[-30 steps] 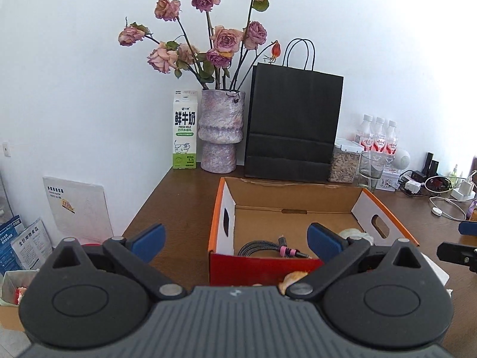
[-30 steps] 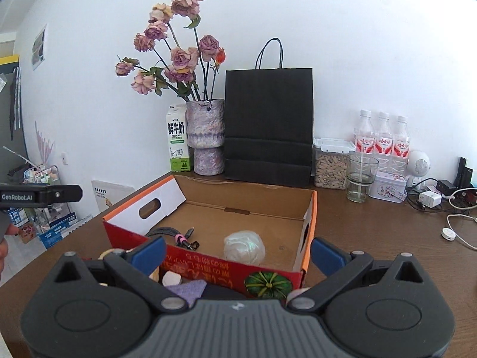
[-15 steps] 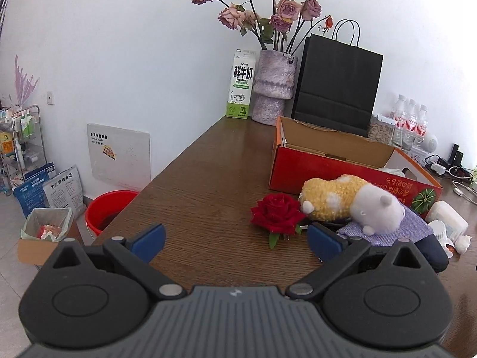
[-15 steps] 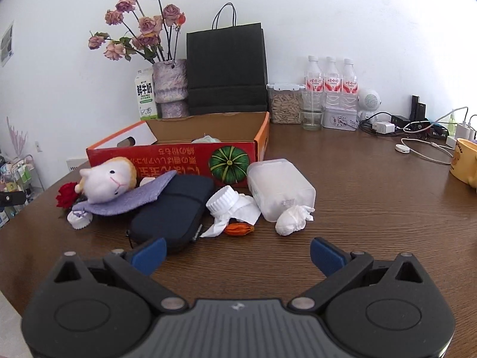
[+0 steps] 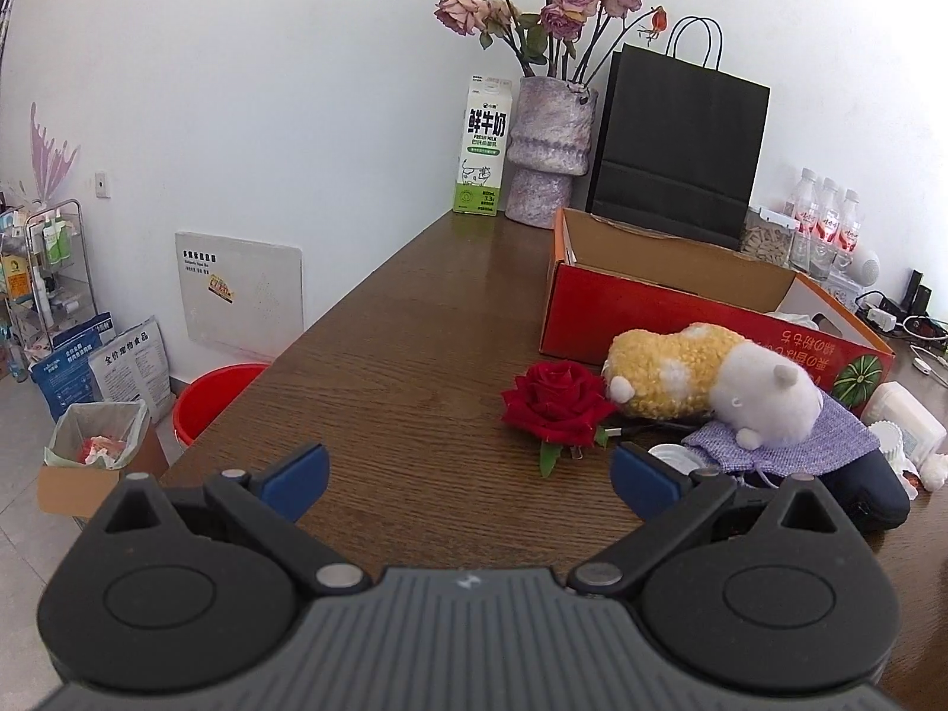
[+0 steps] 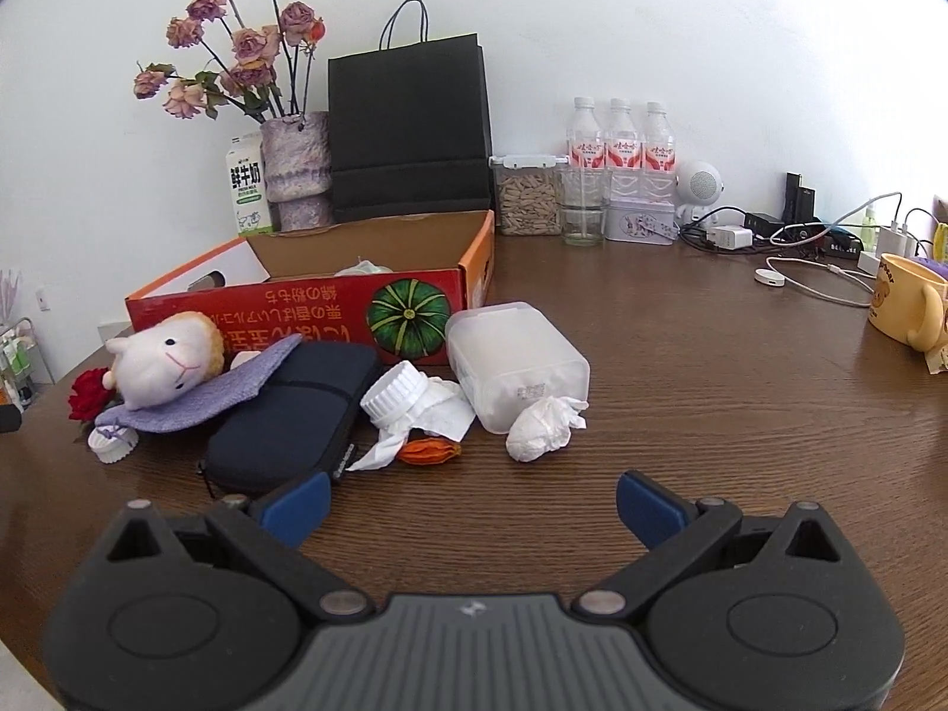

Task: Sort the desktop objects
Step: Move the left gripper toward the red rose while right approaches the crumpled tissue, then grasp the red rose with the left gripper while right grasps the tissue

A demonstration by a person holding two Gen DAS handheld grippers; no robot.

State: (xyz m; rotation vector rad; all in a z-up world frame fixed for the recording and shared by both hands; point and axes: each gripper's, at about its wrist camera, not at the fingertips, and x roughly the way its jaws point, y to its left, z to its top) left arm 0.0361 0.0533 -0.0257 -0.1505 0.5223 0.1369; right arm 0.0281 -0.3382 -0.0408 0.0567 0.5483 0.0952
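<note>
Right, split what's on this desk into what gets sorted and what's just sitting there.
To sort: red rose, plush sheep, purple pouch, dark case, white cap, plastic container, crumpled tissue, cardboard box.

Lying about: vase, milk carton, black bag, water bottles, yellow mug.

Three water bottles (image 6: 619, 133), one box (image 6: 296, 308), one plush sheep (image 6: 163, 358).

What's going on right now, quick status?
Left gripper open, empty. Right gripper open, empty. Plush sheep, red rose, dark pouch unsorted before box. Nothing blocking.
</note>
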